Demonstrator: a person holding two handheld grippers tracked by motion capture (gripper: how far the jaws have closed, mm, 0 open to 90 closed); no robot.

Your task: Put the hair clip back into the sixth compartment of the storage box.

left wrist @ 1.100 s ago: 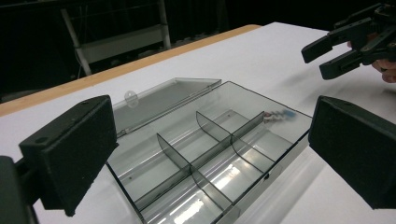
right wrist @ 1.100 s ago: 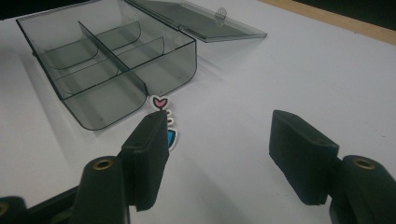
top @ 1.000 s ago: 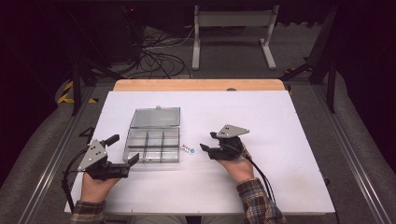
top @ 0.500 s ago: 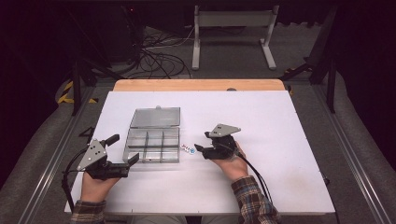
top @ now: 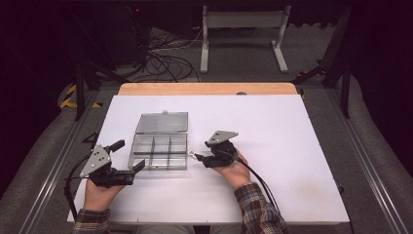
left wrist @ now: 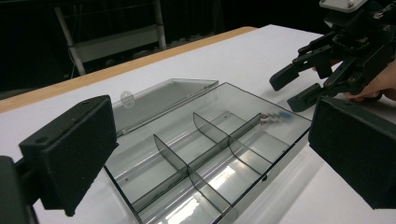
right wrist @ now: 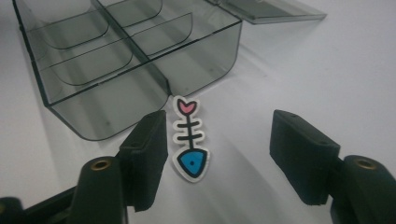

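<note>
A smoke-clear compartment box (top: pixel 160 151) lies on the white table (top: pixel 292 146), its lid (top: pixel 162 123) folded open behind it. A small fish-bone sticker (right wrist: pixel 189 140), pink at the tail and blue at the head, lies flat on the table just off the box's right side (top: pixel 193 155). My right gripper (right wrist: pixel 219 149) is open and low over the table, its jaws either side of the sticker without touching it. My left gripper (left wrist: pixel 210 140) is open at the box's near left corner (top: pixel 136 173), holding nothing. The left gripper view also shows the right gripper (left wrist: pixel 299 86) beyond the box (left wrist: pixel 210 149).
The box's compartments (right wrist: pixel 130 60) look bare. A wooden strip (top: pixel 209 88) edges the table's far side; cables and a metal stand (top: pixel 243 29) sit on the floor beyond. White table surface spreads wide to the right of my right hand.
My right gripper has slid left toward the box and now has the sticker between its open jaws. The left gripper has stayed put.
</note>
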